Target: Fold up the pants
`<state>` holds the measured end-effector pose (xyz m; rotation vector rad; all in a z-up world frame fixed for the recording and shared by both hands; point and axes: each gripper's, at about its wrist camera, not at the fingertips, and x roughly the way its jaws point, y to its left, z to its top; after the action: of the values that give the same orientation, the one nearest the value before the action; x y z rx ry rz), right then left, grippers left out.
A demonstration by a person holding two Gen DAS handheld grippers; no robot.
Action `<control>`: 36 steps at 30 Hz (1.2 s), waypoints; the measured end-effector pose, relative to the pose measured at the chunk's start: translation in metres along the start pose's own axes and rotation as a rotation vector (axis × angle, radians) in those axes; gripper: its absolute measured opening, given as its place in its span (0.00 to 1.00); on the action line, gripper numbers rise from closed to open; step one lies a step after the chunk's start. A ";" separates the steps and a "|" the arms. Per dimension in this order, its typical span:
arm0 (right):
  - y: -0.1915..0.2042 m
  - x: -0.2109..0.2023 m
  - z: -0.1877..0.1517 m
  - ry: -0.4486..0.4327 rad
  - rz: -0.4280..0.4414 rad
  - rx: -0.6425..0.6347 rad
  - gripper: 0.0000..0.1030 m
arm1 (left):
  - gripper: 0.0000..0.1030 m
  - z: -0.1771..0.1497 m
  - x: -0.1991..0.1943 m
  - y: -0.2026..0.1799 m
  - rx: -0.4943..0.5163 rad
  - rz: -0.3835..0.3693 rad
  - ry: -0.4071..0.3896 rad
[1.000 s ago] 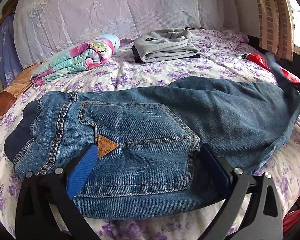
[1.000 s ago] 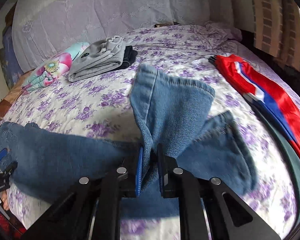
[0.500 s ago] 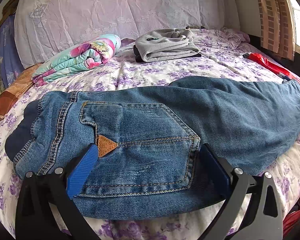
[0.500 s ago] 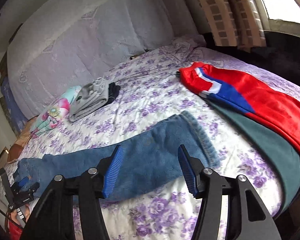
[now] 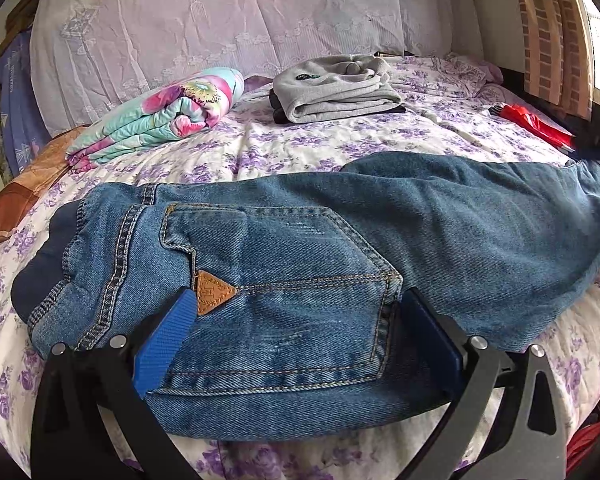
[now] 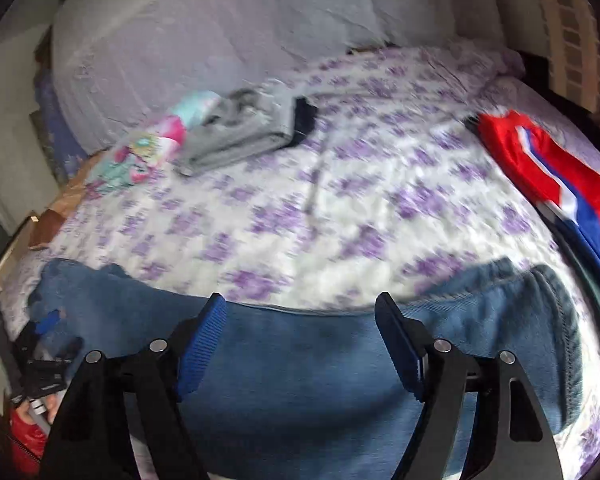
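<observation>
The bed, under a purple-flowered cover, is carrying everything in view. The jeans are lying across its near edge, already doubled leg on leg: waistband at 9 o'clock in the left wrist view, hems running out toward 3 o'clock. A red garment is lying at 2 o'clock in the right wrist view, well apart from the hems. Grey clothes, folded, are sitting at 12 o'clock, with a floral quilt beside them at 10 o'clock.

The left tongs are standing spread wide around the seat of the jeans, one pad at each side of the back pocket. Whether the pads are pressing the denim cannot be told from here.

The right tongs are released: their jaws have just been opening, and nothing is gripped, though the leg cloth is lying below them near the hems. That view is blurring with motion.

Judgement: the legs are laid flat and the crosswise fold is not yet made. To do it well, the right tongs should be taking both hem layers together, lifting low, and carrying them toward the waistband while the left tongs are steadying the seat. Edges should be meeting squarely; a single-layer grip would be dragging the legs apart.
</observation>
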<state>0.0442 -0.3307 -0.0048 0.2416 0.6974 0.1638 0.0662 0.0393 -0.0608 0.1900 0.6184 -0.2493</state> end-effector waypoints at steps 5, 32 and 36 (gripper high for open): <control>0.099 0.036 0.017 0.067 0.330 -0.155 0.75 | 0.96 -0.001 0.000 0.000 -0.001 -0.002 -0.004; 0.156 0.151 0.025 0.162 0.266 -0.151 0.42 | 0.95 -0.001 -0.009 0.002 -0.021 0.022 -0.016; 0.159 0.080 0.005 0.047 0.266 -0.238 0.67 | 0.95 0.011 -0.023 0.006 -0.023 0.072 -0.037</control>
<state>0.0968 -0.1606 -0.0067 0.1013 0.6842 0.5048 0.0559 0.0467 -0.0380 0.1843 0.5764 -0.1758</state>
